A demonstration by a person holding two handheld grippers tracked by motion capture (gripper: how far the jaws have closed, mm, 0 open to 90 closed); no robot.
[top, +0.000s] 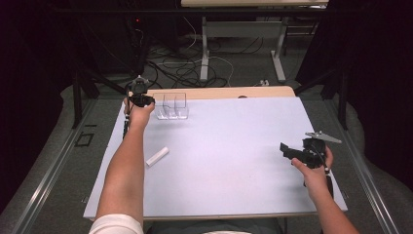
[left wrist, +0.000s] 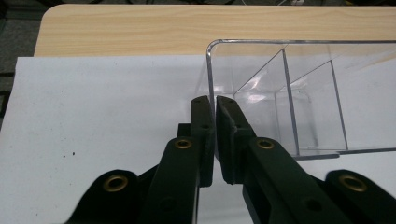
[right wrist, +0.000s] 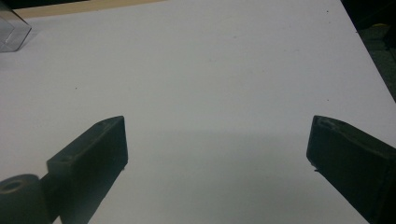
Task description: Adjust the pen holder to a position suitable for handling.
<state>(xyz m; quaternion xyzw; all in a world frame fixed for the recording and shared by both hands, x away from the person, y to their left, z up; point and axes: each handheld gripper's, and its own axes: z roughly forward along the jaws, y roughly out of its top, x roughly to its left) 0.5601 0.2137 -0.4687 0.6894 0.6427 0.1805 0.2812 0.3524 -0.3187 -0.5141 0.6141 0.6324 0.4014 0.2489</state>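
Two grippers are over the white table [top: 224, 161]. At the far left, the left gripper [left wrist: 214, 101] has its jaws closed on the end wall of the clear divided box [left wrist: 299, 93]. At the near right, the right gripper [right wrist: 217, 140] has its jaws wide apart, holding nothing.

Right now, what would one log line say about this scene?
left gripper: shut on clear organizer wall | right gripper: open over white mat | white block: untouched
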